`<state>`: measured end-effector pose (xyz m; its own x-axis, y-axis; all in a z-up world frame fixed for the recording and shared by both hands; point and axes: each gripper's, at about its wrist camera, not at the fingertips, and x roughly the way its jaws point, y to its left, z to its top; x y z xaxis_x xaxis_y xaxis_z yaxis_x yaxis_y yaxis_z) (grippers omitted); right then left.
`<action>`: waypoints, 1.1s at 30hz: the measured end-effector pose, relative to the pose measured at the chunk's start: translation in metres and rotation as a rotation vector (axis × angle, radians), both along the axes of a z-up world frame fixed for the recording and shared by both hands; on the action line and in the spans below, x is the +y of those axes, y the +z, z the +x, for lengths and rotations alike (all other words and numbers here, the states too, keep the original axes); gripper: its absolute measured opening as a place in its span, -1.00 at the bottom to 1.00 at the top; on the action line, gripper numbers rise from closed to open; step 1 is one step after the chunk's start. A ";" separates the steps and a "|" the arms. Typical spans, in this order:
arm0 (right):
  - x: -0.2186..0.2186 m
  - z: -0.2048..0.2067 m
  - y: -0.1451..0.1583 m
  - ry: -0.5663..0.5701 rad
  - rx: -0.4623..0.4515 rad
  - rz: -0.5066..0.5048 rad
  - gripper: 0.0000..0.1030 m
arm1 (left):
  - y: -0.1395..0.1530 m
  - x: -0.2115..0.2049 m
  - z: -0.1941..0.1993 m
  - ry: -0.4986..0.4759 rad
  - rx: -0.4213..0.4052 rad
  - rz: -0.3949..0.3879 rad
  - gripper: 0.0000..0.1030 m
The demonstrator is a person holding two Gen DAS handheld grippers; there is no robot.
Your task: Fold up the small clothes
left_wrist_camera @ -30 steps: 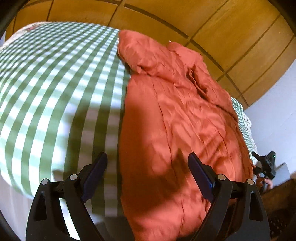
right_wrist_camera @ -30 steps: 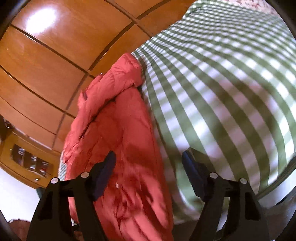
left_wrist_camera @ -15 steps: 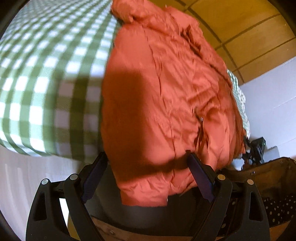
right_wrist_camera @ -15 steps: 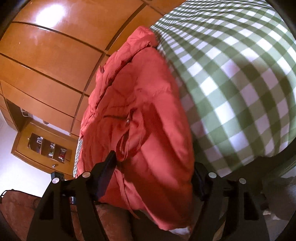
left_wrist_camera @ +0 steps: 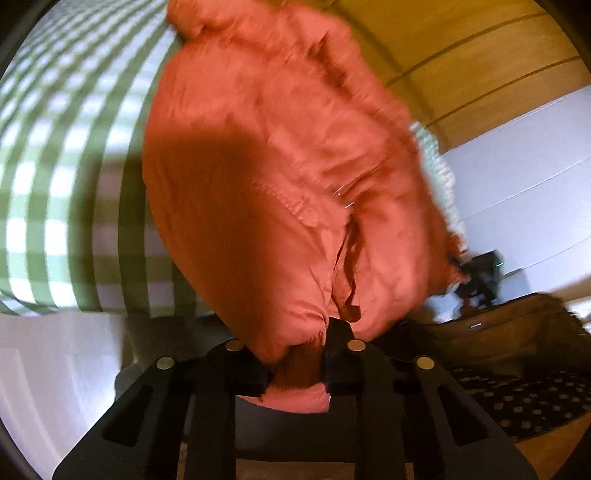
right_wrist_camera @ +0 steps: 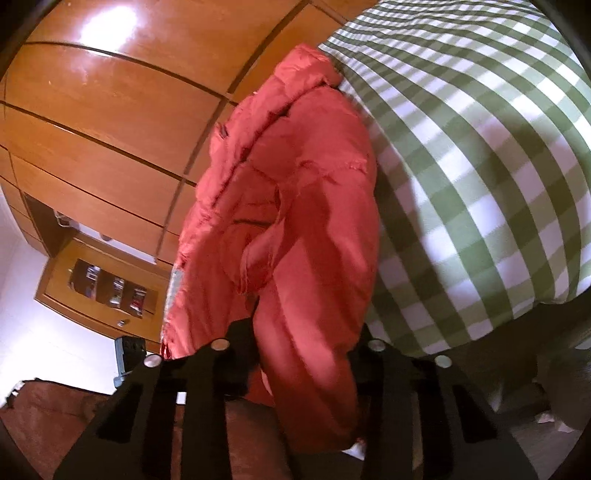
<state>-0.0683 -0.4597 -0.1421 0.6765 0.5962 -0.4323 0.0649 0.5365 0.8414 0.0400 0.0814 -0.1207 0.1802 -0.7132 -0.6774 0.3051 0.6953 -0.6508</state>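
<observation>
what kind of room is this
Most likely a bedroom: a bed under a green checked cover, a wooden wardrobe wall behind it, and a red padded jacket lying along the bed's edge.

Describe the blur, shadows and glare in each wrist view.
Left wrist view: motion blur smears the puffy orange-red jacket and the green-and-white checked bedcover; a dark shadow lies across the jacket's lower left. Right wrist view: sharper, with a white glare patch on the glossy wooden wardrobe panels and shadow over the jacket's near end; fisheye bending curves both views.
</observation>
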 end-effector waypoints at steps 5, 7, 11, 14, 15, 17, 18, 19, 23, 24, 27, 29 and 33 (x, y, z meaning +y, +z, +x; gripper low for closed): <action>-0.001 0.009 0.023 -0.011 -0.121 0.130 -0.60 | 0.045 0.017 -0.010 0.056 -0.121 -0.191 -0.75; -0.001 0.014 0.033 -0.022 -0.169 0.185 -0.62 | 0.059 0.023 -0.012 0.083 -0.155 -0.265 -0.76; 0.000 0.023 0.061 -0.036 -0.266 0.241 -0.64 | 0.077 0.026 -0.012 0.125 -0.199 -0.377 -0.81; 0.002 0.023 0.082 -0.032 -0.337 0.271 -0.65 | 0.086 0.031 -0.017 0.140 -0.228 -0.455 -0.82; 0.002 0.022 0.086 -0.033 -0.360 0.288 -0.65 | 0.090 0.036 -0.018 0.141 -0.235 -0.470 -0.82; 0.001 0.018 0.094 -0.034 -0.407 0.340 -0.65 | 0.097 0.042 -0.023 0.147 -0.257 -0.509 -0.82; 0.000 0.015 0.096 -0.036 -0.424 0.363 -0.65 | 0.102 0.045 -0.025 0.149 -0.267 -0.530 -0.82; 0.000 0.013 0.099 -0.037 -0.440 0.383 -0.65 | 0.107 0.051 -0.030 0.152 -0.283 -0.565 -0.82; 0.001 0.004 0.109 -0.037 -0.495 0.447 -0.65 | 0.118 0.066 -0.045 0.181 -0.312 -0.672 -0.82; -0.001 0.000 0.111 -0.036 -0.505 0.462 -0.65 | 0.119 0.070 -0.049 0.195 -0.311 -0.703 -0.82; -0.003 -0.013 0.116 -0.029 -0.542 0.504 -0.65 | 0.125 0.078 -0.059 0.219 -0.309 -0.768 -0.82; -0.003 -0.025 0.121 -0.019 -0.578 0.526 -0.65 | 0.129 0.086 -0.068 0.242 -0.317 -0.822 -0.82; -0.001 -0.047 0.127 0.016 -0.651 0.563 -0.65 | 0.134 0.103 -0.080 0.280 -0.319 -0.926 -0.82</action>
<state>-0.1150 -0.4606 -0.0153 0.6769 0.6165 0.4022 -0.5272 0.0248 0.8494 -0.0400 0.1848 0.0132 0.4968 -0.8374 0.2280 0.4619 0.0327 -0.8863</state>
